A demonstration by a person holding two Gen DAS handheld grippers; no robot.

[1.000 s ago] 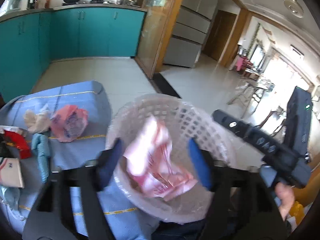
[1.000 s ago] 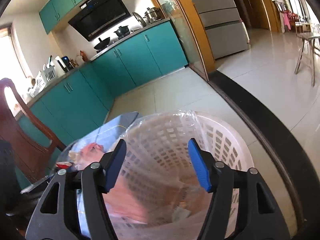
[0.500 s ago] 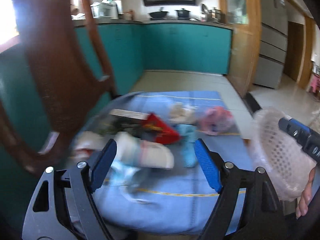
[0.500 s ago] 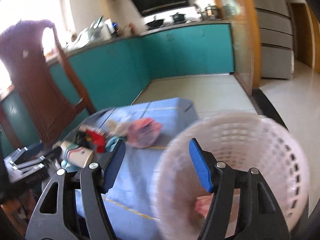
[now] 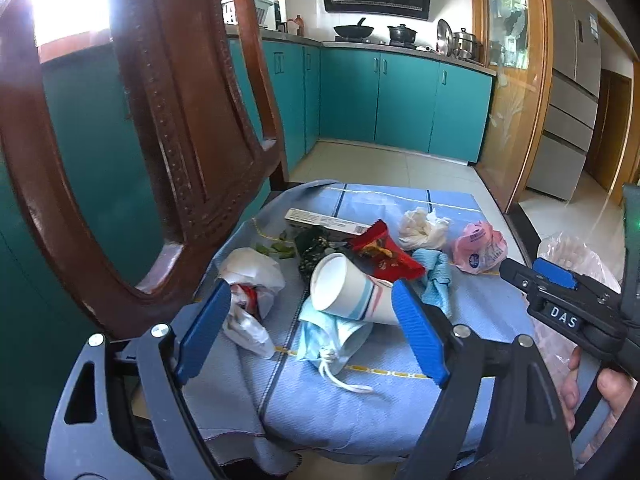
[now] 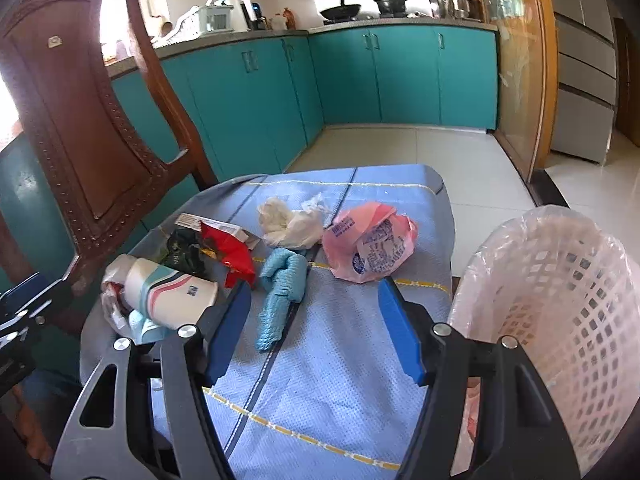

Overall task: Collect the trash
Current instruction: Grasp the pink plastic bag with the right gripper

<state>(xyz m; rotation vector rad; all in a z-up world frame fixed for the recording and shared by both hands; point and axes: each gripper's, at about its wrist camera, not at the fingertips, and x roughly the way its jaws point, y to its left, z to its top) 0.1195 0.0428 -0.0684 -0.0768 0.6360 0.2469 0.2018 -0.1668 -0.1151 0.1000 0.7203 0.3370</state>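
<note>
Paper first: the striped cup (image 5: 352,292) lies on its side atop a blue face mask (image 5: 332,336) on the blue-clothed bench (image 5: 360,404), framed by your left gripper (image 5: 312,328), whose fingers have just been widening and stand spread with nothing pinched. Around it sit a red wrapper (image 5: 384,252), a white plastic bag (image 5: 248,280), a blue rag (image 6: 280,284), a white wad (image 6: 288,220) and a pink bag (image 6: 368,248). Your right gripper (image 6: 316,328) hangs spread and empty above the rag, with the lined white basket (image 6: 560,296) just beside the bench. You look to be between drops, choosing the next piece: lower onto the cup, close across its body, then carry it to the basket.
</note>
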